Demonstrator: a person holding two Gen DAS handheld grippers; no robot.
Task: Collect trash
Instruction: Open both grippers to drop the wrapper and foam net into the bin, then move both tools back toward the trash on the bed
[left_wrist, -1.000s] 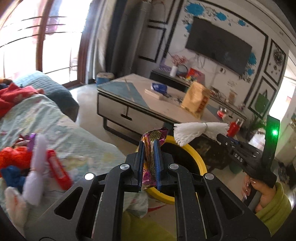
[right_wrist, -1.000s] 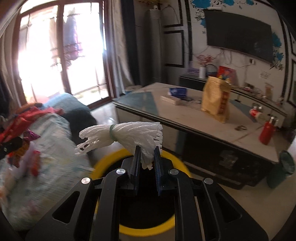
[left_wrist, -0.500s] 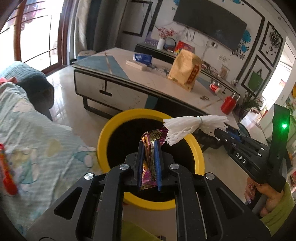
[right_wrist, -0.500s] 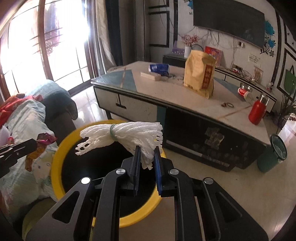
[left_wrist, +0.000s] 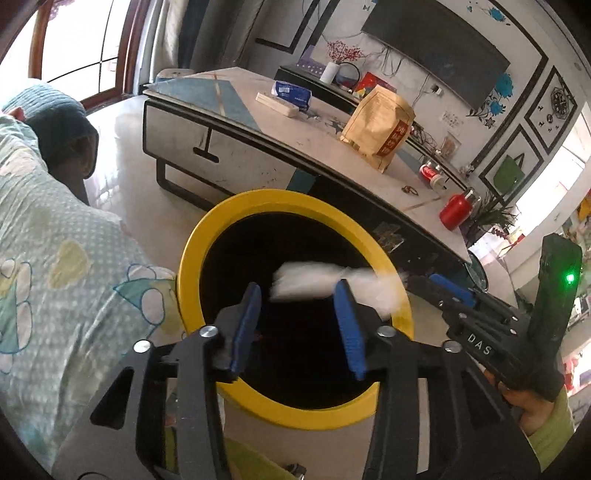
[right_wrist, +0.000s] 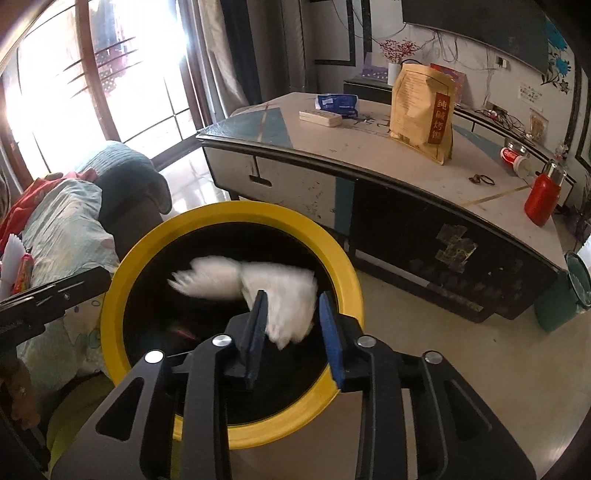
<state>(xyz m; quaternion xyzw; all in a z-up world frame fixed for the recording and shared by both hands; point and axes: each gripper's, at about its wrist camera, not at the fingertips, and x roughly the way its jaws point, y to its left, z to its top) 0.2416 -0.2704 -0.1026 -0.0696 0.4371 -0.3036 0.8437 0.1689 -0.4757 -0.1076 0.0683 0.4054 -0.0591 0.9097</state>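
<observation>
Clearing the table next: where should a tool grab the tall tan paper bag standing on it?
Pinch the tan paper bag by its flattened top edge from above: it stands upright on the coffee table, and its body looks too wide for the tool.

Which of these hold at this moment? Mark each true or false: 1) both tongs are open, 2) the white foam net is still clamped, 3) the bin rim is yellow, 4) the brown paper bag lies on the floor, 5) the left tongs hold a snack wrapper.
1) Both tongs are open. True: the left tongs and right tongs have their blue pads spread.
2) The white foam net is clamped. False: it is blurred and loose above the bin's mouth.
3) The bin has a yellow rim. True.
4) The brown paper bag lies on the floor. False: it stands upright on the coffee table.
5) The left tongs hold a snack wrapper. False: nothing is between the pads.
</observation>
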